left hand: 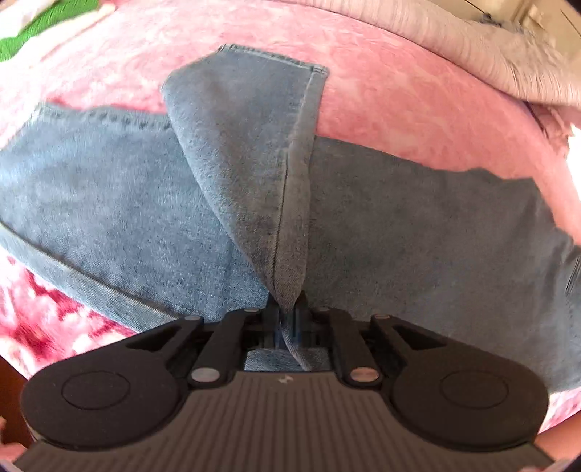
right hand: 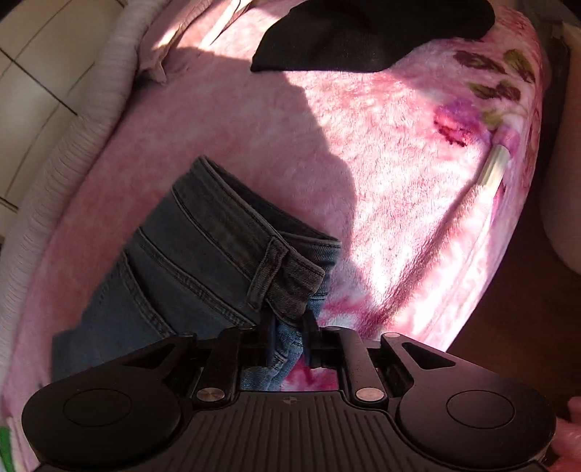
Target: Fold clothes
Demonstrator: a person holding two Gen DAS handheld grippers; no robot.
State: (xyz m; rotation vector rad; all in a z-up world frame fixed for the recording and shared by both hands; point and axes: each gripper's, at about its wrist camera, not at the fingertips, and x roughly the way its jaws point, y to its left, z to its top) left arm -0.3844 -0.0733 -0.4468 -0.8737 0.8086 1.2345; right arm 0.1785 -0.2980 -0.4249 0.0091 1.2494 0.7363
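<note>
left gripper (left hand: 288, 308) clamped on jeans (left hand: 109, 203) leg fold, hem end flopped toward 12 over the other leg | right gripper (right hand: 290, 323) clamped on jeans waistband (right hand: 232, 221) edge by a belt loop (right hand: 267, 270) | jeans flat on pink blanket (left hand: 399, 90) | black cloth (right hand: 363, 36) at 12, well apart

Pink fleece blanket (right hand: 381, 152), tiled floor (right hand: 32, 83), perhaps green cloth (left hand: 43, 25).
</note>
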